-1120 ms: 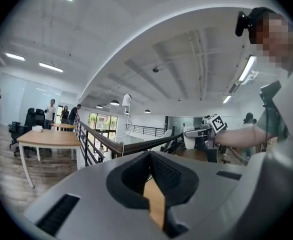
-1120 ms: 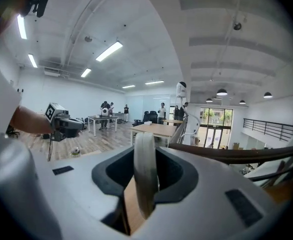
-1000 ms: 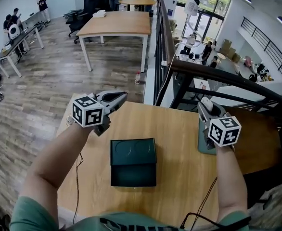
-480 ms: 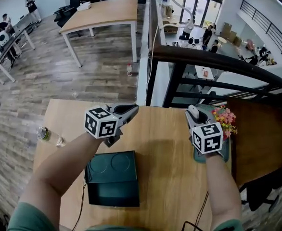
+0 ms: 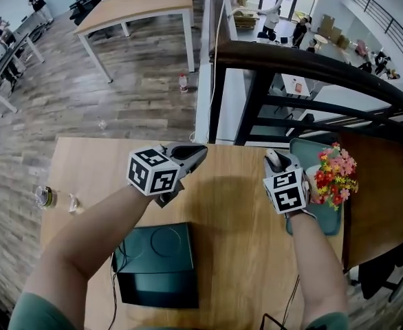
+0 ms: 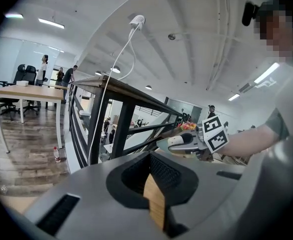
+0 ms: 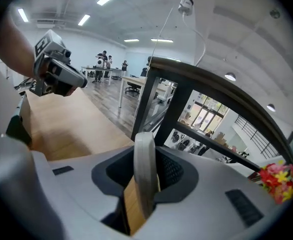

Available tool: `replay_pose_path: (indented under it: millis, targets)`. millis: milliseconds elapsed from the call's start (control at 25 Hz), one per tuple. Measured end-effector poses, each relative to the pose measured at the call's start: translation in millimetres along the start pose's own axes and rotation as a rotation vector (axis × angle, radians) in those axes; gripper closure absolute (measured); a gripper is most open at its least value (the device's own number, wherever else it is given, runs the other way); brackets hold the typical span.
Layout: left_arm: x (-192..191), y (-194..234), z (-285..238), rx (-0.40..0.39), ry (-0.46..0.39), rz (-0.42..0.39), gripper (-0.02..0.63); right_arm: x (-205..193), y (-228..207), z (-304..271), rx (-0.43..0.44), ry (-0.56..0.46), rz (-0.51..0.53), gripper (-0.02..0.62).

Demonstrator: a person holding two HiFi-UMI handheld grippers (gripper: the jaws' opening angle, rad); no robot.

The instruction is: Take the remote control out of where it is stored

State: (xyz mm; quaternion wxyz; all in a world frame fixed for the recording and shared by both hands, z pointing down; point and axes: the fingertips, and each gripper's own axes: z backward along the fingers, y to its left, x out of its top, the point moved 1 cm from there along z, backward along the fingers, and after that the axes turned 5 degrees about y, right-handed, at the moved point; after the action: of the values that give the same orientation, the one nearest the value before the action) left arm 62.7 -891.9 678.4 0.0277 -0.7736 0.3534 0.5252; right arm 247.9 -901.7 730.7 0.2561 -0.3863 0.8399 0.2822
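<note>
Head view looks steeply down; both gripper views face the black railing.

My left gripper and right gripper are grey moulded shells. Each has a dark ribbed hollow round its jaws and narrow black slots on the top face. Each carries a white cube printed with black square markers, the left cube and the right cube. I wear a green short-sleeved top, its left sleeve low in the head view. A thin black cable runs back beside my left arm, and a second cable beside my right.
</note>
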Motion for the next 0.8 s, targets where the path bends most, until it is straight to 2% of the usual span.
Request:
replay_pose_path:
  millis: [160,360,520,560,720,800]
  targets:
    - [-6,5,-12,-0.01,0.007,-0.003,0.607,-13,7,-18,-0.017,0.067,0.051,0.488]
    - [-14,4,-20,-0.024,0.014,0.01,0.607,-20,13,-32,-0.017,0.103,0.07,0.486]
    - [-17,7,-23,-0.023,0.013,0.015,0.607,-19,23,-38,0.036,0.111,0.076,0.486]
    - [-17,8,-24,-0.024,0.008,0.022,0.607,-19,29,-39,0.066,0.109,0.071,0.47]
    - [-16,10,-25,-0.03,-0.004,0.046,0.607,-20,59,-40,0.256,0.105,0.045,0.239]
    - [-17,10,-26,-0.031,-0.004,0.045,0.607,-16,71,-36,0.324,0.09,0.037,0.183]
